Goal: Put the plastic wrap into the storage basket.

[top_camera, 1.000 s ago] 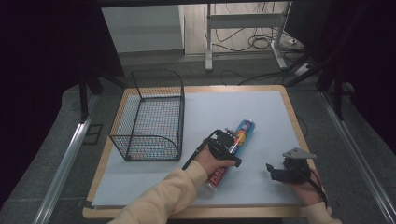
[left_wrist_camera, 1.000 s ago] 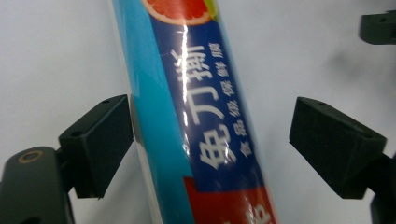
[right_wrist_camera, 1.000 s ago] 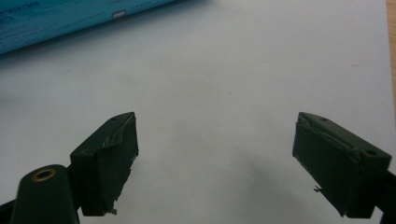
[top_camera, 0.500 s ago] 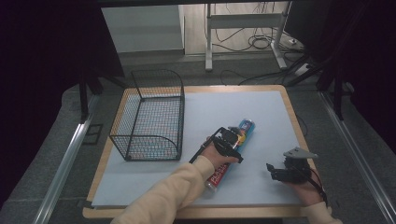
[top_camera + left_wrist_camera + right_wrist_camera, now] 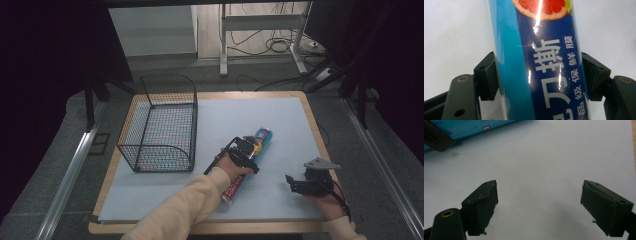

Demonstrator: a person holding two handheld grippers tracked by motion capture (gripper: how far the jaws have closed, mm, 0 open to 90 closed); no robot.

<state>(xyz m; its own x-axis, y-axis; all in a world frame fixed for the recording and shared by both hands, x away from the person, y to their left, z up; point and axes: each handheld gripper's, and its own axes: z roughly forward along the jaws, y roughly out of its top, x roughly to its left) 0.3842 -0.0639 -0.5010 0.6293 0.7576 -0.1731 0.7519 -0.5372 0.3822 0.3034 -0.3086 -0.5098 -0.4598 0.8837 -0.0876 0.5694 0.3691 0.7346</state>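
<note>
Tongs in the left hand [image 5: 248,151] had just been closing, and in the left gripper view both black pads [image 5: 487,75] were pressed right against the sides of the long blue box [image 5: 541,65], so it was pinched across its width. That box was a cling-film style carton with white Chinese lettering and a grapefruit slice printed near one end, glossy enough to catch a glare streak. In the high view it lay flat on the pale blue mat [image 5: 280,120] covering the worktop, a bit right of centre of the frame, angled from lower left to upper right, with the red end poking out below the person's cream sleeve [image 5: 190,205]. Right tongs [image 5: 302,182] sat near the lower right of the frame, well apart from the box, held low over the mat. In the right gripper view those were spread wide with nothing but bare mat between them, and a corner of the blue box showed at the upper left. A black wire basket [image 5: 160,125] stood on the left part of the worktop, near the box but not touching it.
</note>
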